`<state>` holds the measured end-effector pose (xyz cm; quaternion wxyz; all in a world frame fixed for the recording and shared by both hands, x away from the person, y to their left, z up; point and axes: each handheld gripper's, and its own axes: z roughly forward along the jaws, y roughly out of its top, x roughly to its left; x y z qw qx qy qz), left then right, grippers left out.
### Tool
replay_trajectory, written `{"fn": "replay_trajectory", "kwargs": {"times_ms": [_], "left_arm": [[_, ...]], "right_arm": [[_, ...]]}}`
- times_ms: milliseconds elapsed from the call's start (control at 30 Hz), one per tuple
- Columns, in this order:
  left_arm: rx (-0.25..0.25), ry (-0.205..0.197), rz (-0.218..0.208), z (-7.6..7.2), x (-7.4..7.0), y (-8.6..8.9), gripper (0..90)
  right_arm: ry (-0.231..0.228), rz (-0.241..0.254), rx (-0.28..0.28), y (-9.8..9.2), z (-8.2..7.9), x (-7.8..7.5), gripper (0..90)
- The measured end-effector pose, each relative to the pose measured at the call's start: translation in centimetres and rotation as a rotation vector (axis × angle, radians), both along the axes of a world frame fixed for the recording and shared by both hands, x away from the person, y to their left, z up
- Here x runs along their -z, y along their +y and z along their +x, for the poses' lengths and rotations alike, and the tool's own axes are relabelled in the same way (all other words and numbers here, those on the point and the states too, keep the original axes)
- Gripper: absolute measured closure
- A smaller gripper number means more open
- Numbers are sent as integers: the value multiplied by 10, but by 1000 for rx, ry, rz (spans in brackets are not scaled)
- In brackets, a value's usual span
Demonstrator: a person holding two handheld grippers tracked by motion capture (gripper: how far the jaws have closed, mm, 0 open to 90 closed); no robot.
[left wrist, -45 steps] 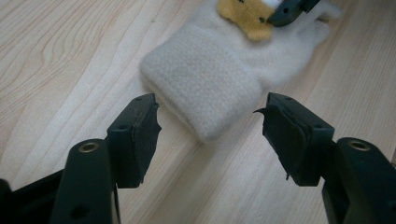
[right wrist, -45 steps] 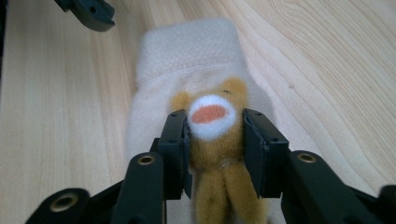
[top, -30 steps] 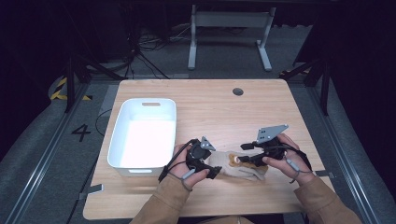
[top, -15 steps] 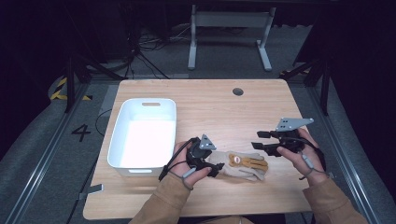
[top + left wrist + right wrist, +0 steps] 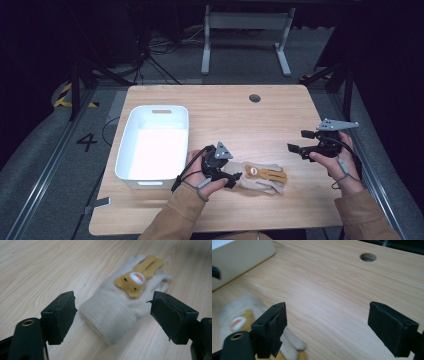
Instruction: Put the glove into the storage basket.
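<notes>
Lying flat on the counter (image 5: 280, 115): one cream glove (image 5: 260, 176) with an orange animal patch, cuff pointing toward the left gripper (image 5: 231, 179), fingers pointing toward the right side of the high view. Sitting near the front edge, just beside the white bin (image 5: 154, 145) but not touching it.

Hovering at the glove's cuff: left gripper, jaws standing wide apart after just having been opening. In the left gripper view, flanking the cuff of the glove (image 5: 117, 305) on both sides with bare counter (image 5: 37, 270) showing between each pad and the fabric; nothing being pinched between them.

Hanging above the counter to the right of the glove, well apart from it: right gripper (image 5: 296, 148), jaws also spread wide after just having been opening, gripping nothing. In the right gripper view, framing bare wood between the jaws, with the glove (image 5: 242, 320) showing blurred at lower left behind the left-hand jaw, the bin's wall (image 5: 239, 257) at upper left and a round cable hole (image 5: 368, 257) farther off.

Resting empty beside the left hand: bin, handle slot facing away.
</notes>
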<state>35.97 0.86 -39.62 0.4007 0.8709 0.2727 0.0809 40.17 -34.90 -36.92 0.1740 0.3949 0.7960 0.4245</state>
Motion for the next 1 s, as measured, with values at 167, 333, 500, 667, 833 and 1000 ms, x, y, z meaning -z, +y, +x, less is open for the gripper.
{"fn": "replay_trajectory", "kwargs": {"times_ms": [167,333,500,667,833,1000], "left_arm": [[-15,-9,5,0,-1,0,232],[-22,-17,7,0,0,0,260],[-14,-22,-26,2,2,3,348],[-20,-14,-47,3,1,4,368],[-7,-10,-40,5,1,2,344],[23,-14,-19,4,-4,-2,335]], "right_arm": [[-9,-48,73,-8,4,4,274],[1,-62,84,-18,8,8,405],[39,-74,100,-33,13,17,465],[62,-101,131,-40,17,24,467],[59,-60,106,-41,17,24,499],[58,-48,104,-41,16,22,497]]}}
